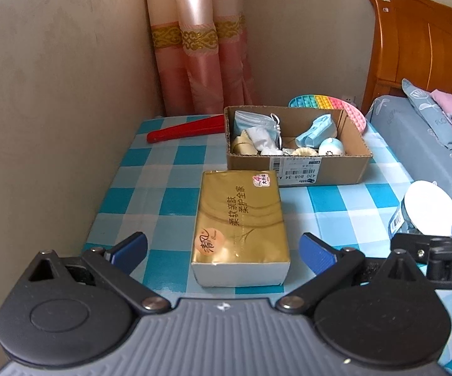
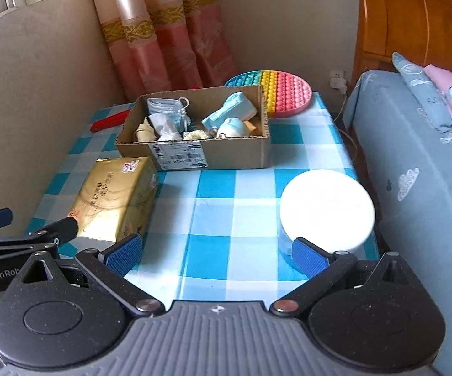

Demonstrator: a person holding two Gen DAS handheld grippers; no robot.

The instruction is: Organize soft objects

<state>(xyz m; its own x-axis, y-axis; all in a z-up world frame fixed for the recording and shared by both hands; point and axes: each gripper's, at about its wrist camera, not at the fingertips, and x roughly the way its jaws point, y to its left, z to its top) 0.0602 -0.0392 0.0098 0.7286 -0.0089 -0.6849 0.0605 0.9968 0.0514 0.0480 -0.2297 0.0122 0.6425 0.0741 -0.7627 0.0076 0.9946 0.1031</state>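
Tissues in a gold pack (image 1: 240, 225) lie on the blue-and-white checked tablecloth (image 1: 150, 194), straight ahead of the left claw (image 1: 222, 249), whose blue-padded fingers (image 1: 315, 252) are spread wide to either side of the pack's near end without touching it. Chinese writing runs along the pack's top, with a round orange brand mark near the claw and a pink sticker showing a 4 at the far corner. Just beyond the pack, touching or nearly so, stands an open cardboard box (image 1: 298, 169) holding face masks (image 1: 254, 122), cloths and small soft toys; its shipping label reads "420 B08 34". The right claw (image 2: 218, 253) is also spread wide and holds nothing, with a white-lidded jar (image 2: 327, 210) just ahead of its right finger. Lettering "GenRob" shows on the left claw's arm in the right view.
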